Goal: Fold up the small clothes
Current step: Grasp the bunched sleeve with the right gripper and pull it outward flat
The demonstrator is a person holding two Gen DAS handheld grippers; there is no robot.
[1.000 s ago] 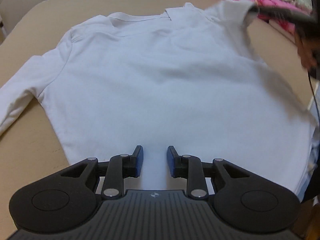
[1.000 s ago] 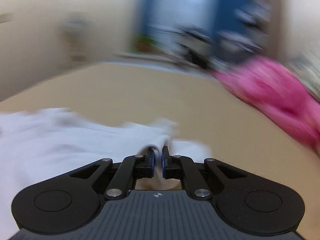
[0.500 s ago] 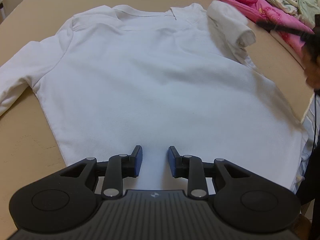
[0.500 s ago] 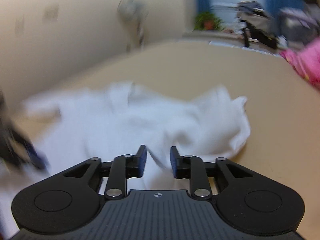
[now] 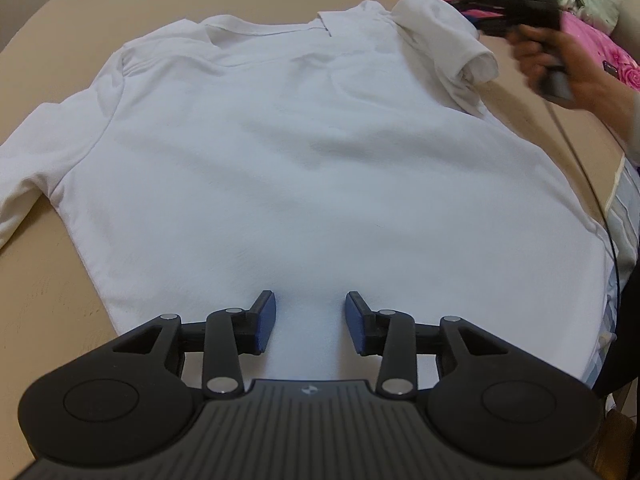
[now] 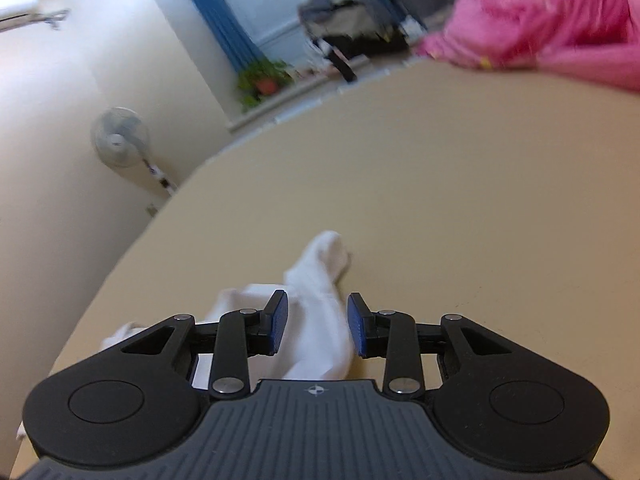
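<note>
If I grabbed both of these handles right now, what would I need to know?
Left gripper: open, empty, over the white shirt's bottom hem.
Right gripper: open, holding nothing; the right sleeve lies between its fingers.
The shirt is spread on the tan table, collar away from you.
Done: right sleeve laid inward on the shoulder, though bunched.
Left: left sleeve is out flat; fold it in, then the body.

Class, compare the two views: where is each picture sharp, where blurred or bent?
Left wrist view: white shirt sharp, the hand at upper right motion-blurred, table edge bowed by the fisheye. Right wrist view: gripper crisp, pink bedding smeared.
</note>
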